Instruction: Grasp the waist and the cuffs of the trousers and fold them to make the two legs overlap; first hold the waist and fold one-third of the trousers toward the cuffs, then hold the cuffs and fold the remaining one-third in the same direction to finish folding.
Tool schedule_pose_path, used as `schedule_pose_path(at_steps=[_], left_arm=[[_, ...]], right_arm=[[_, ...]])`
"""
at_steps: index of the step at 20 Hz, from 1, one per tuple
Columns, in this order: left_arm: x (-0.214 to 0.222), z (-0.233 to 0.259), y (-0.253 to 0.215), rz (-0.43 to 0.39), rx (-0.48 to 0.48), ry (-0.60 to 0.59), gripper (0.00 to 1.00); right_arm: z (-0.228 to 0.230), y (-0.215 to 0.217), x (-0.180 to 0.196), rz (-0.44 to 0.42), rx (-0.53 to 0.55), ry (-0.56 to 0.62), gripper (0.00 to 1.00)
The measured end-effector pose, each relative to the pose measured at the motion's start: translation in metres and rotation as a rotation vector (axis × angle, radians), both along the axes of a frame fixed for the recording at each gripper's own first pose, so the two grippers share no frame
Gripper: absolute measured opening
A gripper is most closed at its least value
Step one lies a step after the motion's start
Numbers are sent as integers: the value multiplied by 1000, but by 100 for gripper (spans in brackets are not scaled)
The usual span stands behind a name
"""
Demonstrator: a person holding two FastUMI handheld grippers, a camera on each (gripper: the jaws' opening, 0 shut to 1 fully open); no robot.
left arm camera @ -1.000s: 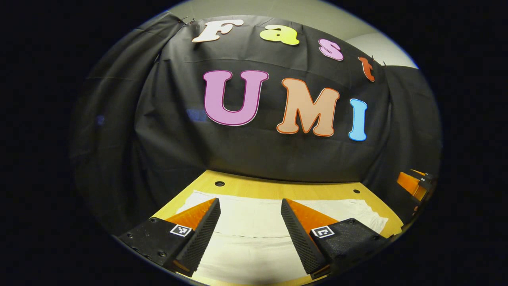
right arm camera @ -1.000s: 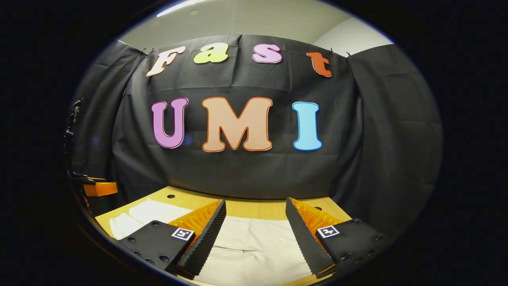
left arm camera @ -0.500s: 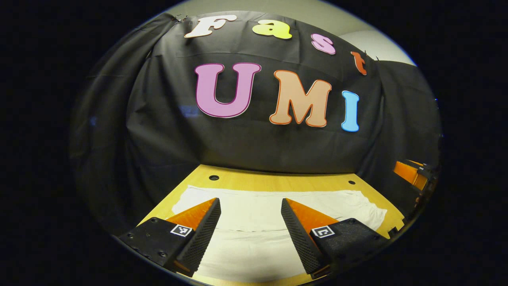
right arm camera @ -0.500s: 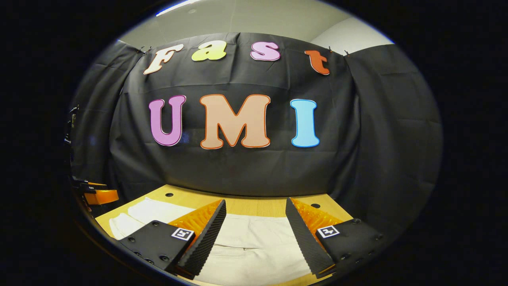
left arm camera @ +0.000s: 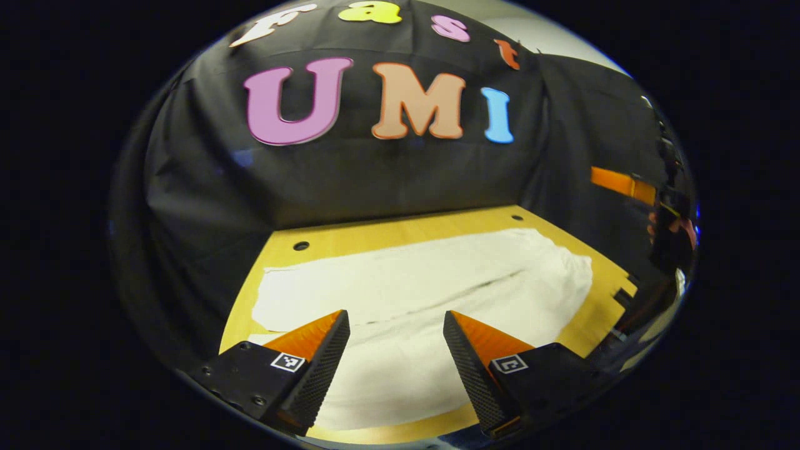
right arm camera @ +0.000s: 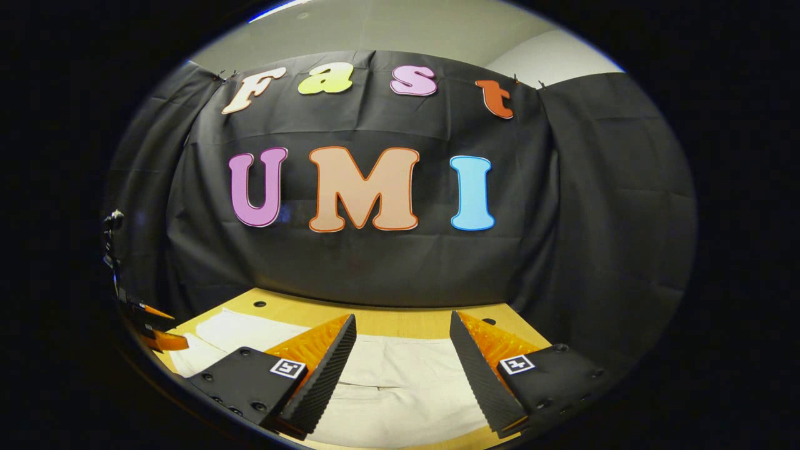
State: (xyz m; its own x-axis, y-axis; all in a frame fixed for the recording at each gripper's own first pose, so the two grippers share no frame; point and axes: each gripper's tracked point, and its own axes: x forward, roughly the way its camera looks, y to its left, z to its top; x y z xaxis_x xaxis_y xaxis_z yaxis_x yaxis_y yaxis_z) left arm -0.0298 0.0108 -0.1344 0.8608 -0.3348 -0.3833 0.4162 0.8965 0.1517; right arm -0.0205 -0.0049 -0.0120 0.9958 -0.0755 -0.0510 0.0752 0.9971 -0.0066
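The left gripper [left arm camera: 396, 322] hangs above the table [left arm camera: 400, 228] with its fingers spread wide and nothing between them, over the pale trousers [left arm camera: 431, 287] that lie flat along the wooden top in front of the black cloth wall. In the right gripper view, the right gripper [right arm camera: 403, 325] hangs the same way, its fingers apart over the trousers [right arm camera: 400, 381]. It also appears far to the right in the left gripper view [left arm camera: 625, 184], held by a hand [left arm camera: 672, 231].
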Motion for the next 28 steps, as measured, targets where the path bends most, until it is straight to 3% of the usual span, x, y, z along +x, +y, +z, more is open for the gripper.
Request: schedule_pose_path(at_steps=[5,10,16,24,28], left_arm=[[-40,-60,30,-225,194,213,89],[-62,-103,85,-350,397,381,86],[-73,-140,146,-397,569,564,80],[-78,-159,160,-498,686,680,78],[-76,-160,162,-541,762,680,76]], right_arm=[[-13,-10,-11,-42,-11,31,97],[-28,-21,-22,-76,-23,72,98],[-41,-34,-27,-123,-47,108,98],[-55,-40,-17,-140,-62,158,97],[-58,-42,-7,-115,-94,182,97]])
